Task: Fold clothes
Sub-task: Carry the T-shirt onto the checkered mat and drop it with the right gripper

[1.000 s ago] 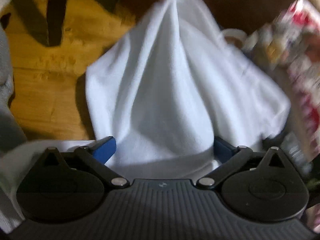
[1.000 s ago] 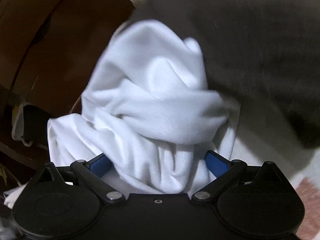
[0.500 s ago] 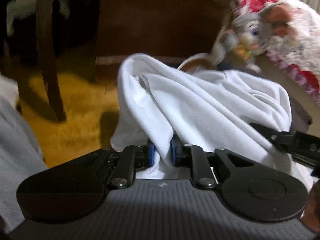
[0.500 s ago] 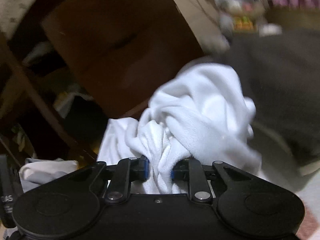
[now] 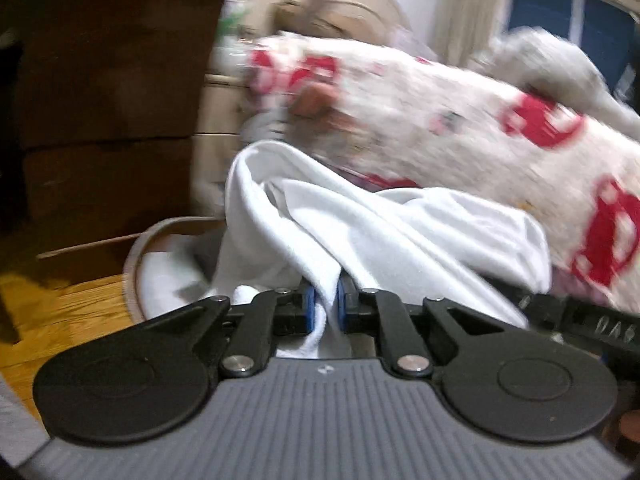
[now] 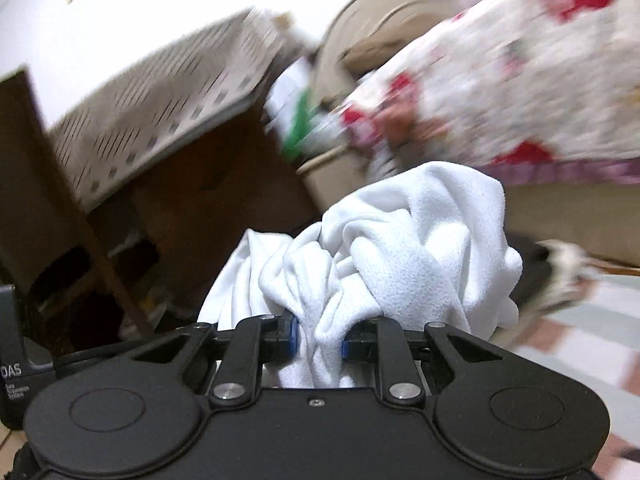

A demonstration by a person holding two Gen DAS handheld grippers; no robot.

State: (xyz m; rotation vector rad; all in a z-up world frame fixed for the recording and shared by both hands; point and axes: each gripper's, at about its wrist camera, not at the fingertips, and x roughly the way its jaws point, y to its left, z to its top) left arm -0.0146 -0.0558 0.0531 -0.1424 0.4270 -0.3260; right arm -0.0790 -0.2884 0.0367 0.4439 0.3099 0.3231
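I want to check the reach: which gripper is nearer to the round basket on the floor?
Left. The round basket sits just beyond the left gripper; the right gripper view does not show it.

- My left gripper (image 5: 325, 312) has a grey ribbed housing, two round black discs, black linkage arms with silver screws, and blue finger pads (image 5: 308, 312).
- My right gripper (image 6: 319, 336) looks the same, only with an all-black body.

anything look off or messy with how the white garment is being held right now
Yes. The white garment is bunched into a crumpled wad at the right gripper, not held by a flat edge. At the left gripper a twisted fold is pinched. Part of it trails toward a round basket. Nothing looks torn.
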